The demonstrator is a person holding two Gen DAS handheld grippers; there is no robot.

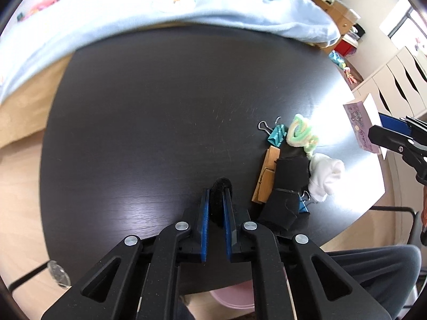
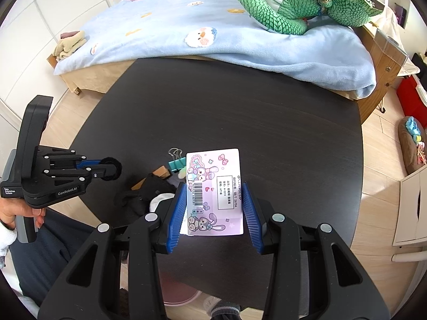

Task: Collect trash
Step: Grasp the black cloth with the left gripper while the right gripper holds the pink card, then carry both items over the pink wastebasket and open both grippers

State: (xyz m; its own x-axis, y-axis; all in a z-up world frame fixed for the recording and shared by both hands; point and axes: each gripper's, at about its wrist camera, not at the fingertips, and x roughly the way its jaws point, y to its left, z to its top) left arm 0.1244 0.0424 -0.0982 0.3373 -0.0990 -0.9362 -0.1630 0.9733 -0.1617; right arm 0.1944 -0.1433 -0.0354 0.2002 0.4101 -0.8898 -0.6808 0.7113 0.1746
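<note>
My left gripper [image 1: 216, 194] is shut on a black fuzzy disc [image 1: 221, 186] and holds it above the dark table [image 1: 160, 120]; it also shows in the right wrist view [image 2: 106, 169]. My right gripper [image 2: 214, 194] is shut on a pink cartoon card [image 2: 214, 192], held flat between the blue pads over the table [image 2: 240, 106]. The card also shows at the right in the left wrist view [image 1: 360, 125]. A pile lies on the table: teal binder clip [image 1: 276, 134], wooden clothespin [image 1: 267, 176], black cloth [image 1: 289, 184], white tissue [image 1: 325, 176], green-white twisted piece [image 1: 301, 133].
A bed with a light blue blanket [image 2: 213, 32] and a green plush snake [image 2: 288, 5] borders the table's far side. A pink bin [image 1: 232, 298] sits under the table's near edge. White drawers [image 1: 395, 80] stand at the right. The person's legs are by the near edge.
</note>
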